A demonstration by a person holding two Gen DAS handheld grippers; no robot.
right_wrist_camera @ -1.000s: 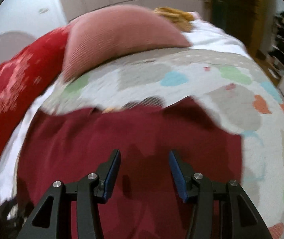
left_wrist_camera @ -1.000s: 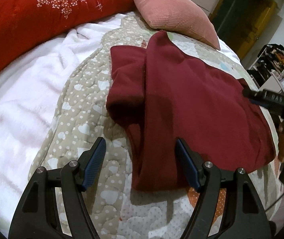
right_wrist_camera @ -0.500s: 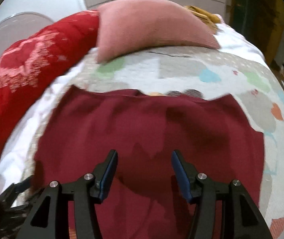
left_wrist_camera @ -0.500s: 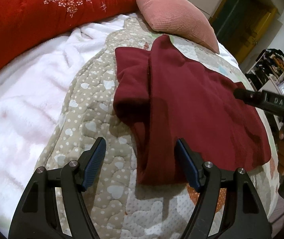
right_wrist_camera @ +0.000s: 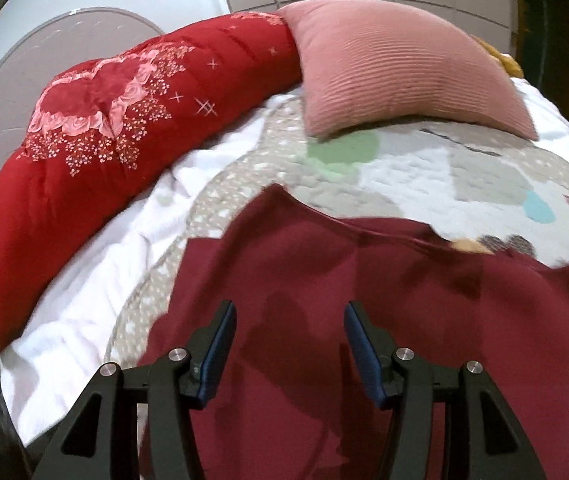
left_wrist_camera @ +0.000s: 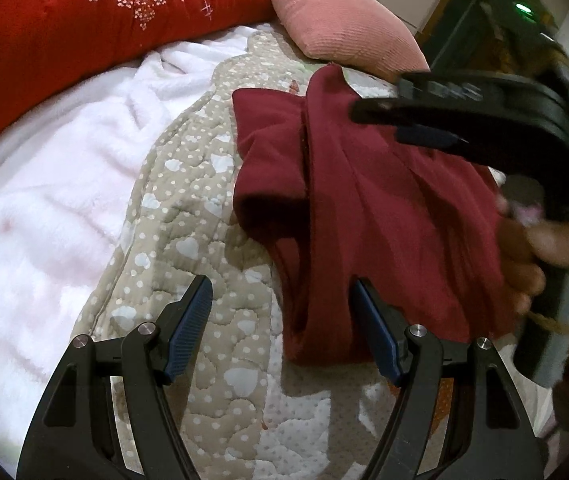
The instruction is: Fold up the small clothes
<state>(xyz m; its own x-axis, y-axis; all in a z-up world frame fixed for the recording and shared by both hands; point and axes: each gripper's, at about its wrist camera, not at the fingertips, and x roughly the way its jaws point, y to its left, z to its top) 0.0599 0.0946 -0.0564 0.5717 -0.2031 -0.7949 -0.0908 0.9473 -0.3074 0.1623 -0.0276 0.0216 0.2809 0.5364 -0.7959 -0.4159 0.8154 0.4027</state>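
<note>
The maroon garment (left_wrist_camera: 384, 216) is lying partly folded on the patchwork quilt (left_wrist_camera: 188, 248), short of the pink ribbed pillow (left_wrist_camera: 340, 28), with one sleeve (left_wrist_camera: 268, 160) turned in along its side nearest the white fleece blanket (left_wrist_camera: 44, 200). It is looking soft, light and limp (likely a knit that will sag and slide over itself), so a pinch at a doubled edge or corner seems best. The left tongs (left_wrist_camera: 280, 328) are standing wide and empty, with the near corner of the garment lying against the inner finger. The right tongs (right_wrist_camera: 290, 344) are also gaping wide, holding nothing, hovering above the middle of the garment (right_wrist_camera: 384, 320), on the side away from the pillow.
</note>
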